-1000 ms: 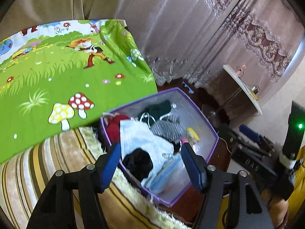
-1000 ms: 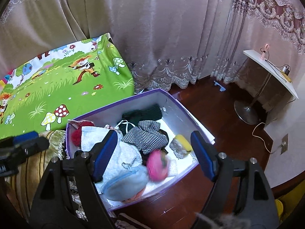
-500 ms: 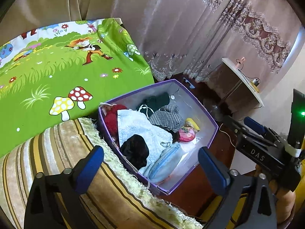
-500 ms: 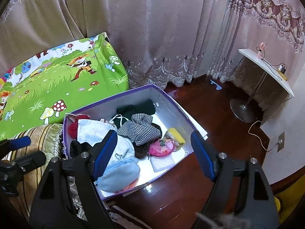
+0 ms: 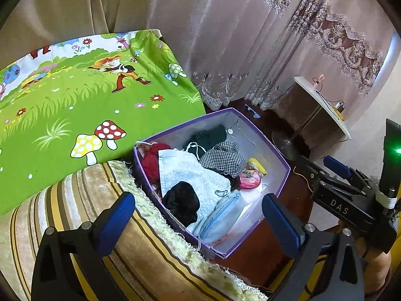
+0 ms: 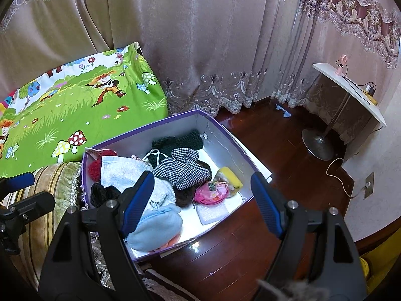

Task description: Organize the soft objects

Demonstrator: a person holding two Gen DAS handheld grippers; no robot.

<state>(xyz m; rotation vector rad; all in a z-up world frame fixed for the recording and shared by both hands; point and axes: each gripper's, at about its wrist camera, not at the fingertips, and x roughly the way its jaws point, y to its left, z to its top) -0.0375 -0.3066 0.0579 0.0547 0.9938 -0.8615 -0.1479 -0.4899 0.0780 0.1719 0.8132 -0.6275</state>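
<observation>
Fingers: left gripper spread wide, empty; right gripper spread wide, empty | soft items — black cloth, checked cloth, pale-blue pouch, pink pouch — inside purple box | box on wood floor, beside striped cushion.

Soft daylight is glowing through the curtains behind the purple box, the floor beside the box is shining with glare, and the round edges are bending and going dark.
</observation>
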